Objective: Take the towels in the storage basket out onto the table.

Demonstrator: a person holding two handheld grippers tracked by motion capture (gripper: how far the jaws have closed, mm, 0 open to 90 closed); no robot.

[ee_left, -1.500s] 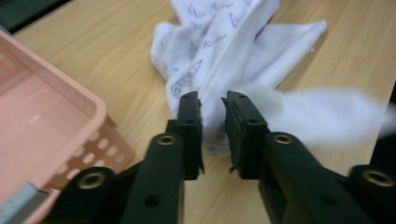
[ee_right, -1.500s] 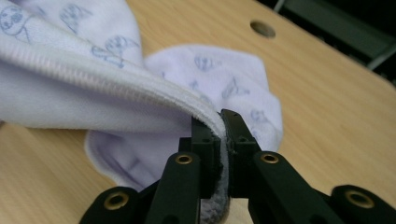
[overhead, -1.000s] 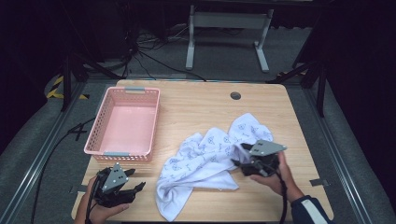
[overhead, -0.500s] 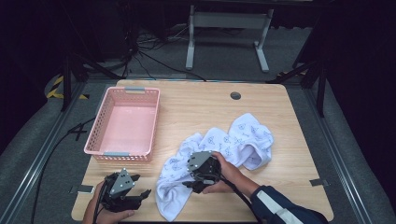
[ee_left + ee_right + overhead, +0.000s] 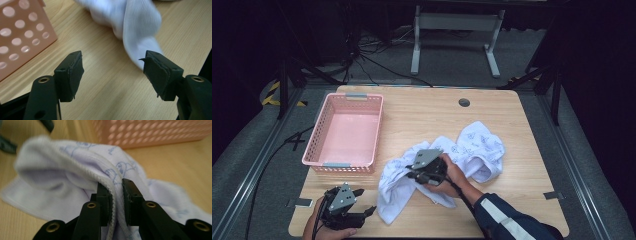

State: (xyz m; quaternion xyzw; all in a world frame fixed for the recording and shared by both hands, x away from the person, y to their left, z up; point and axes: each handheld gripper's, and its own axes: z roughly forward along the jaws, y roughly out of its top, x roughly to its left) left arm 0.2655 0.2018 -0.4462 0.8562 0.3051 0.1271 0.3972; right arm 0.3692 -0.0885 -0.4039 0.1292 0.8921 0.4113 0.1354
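White cloth (image 5: 472, 150) with a pale blue printed motif; pink perforated basket (image 5: 346, 131); light wood-grain table (image 5: 422, 112); black gripper jaws; dark blue sleeve (image 5: 507, 220) with a white stripe.

The setting was a recording lab or studio, not a home. A lone wooden tabletop (image 5: 422, 115) with a cable port (image 5: 464, 102) stood on grey carpet between metal floor rails (image 5: 252, 175). Beyond the fingers, black surroundings held loose cables (image 5: 377, 62), a grey metal stand (image 5: 454, 35) and hazard tape (image 5: 274, 92).
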